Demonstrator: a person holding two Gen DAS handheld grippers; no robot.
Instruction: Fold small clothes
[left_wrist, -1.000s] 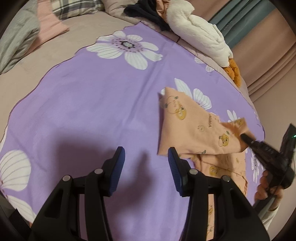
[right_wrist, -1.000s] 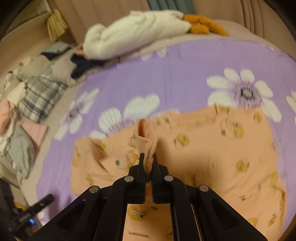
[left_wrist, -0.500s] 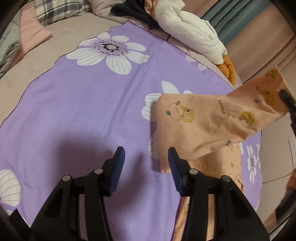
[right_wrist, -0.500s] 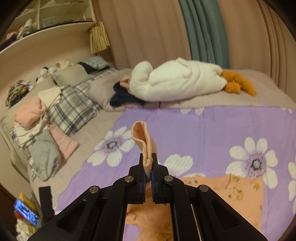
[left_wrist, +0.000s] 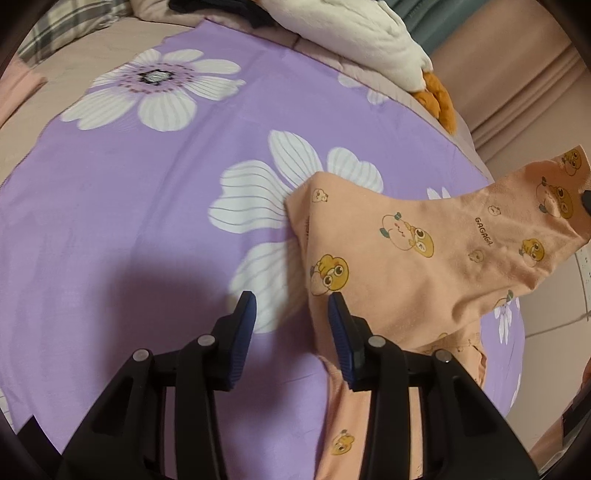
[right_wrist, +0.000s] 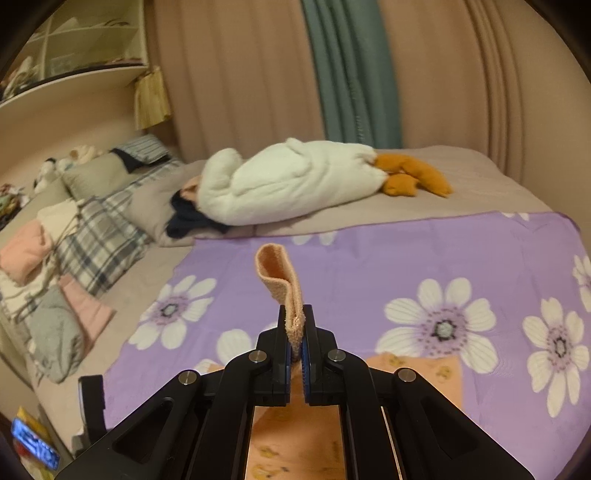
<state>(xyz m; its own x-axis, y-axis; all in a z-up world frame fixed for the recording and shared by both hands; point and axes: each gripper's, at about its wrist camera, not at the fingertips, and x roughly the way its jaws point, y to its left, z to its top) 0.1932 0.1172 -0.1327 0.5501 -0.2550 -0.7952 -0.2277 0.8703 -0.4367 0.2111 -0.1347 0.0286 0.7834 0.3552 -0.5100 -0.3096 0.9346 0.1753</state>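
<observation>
Overhead, the right gripper (right_wrist: 295, 334) has its jaws pinched tight on a folded edge of the peach cotton garment printed with cartoon chicks (left_wrist: 417, 258); a loop of the ribbed hem (right_wrist: 277, 278) stands up past the fingertips. From that pinch the garment hangs slanted down to the purple flower-print sheet (left_wrist: 129, 206) spread over the bed, its lower part lying on the sheet near the sheet's right edge. Left gripper (left_wrist: 291, 321) hovers low over the sheet, jaws wide apart and holding nothing; its right blue pad (left_wrist: 338, 325) is just beside the garment's left edge, whether touching cannot be told. Lettering "GAGAGA" shows on the raised panel. Beyond the sheet's far edge, on the beige bedcover (right_wrist: 480, 177), lies a white plush goose with orange feet (right_wrist: 295, 181). Plaid pillows (right_wrist: 99, 240) and folded clothes are stacked toward the head of the bed.
</observation>
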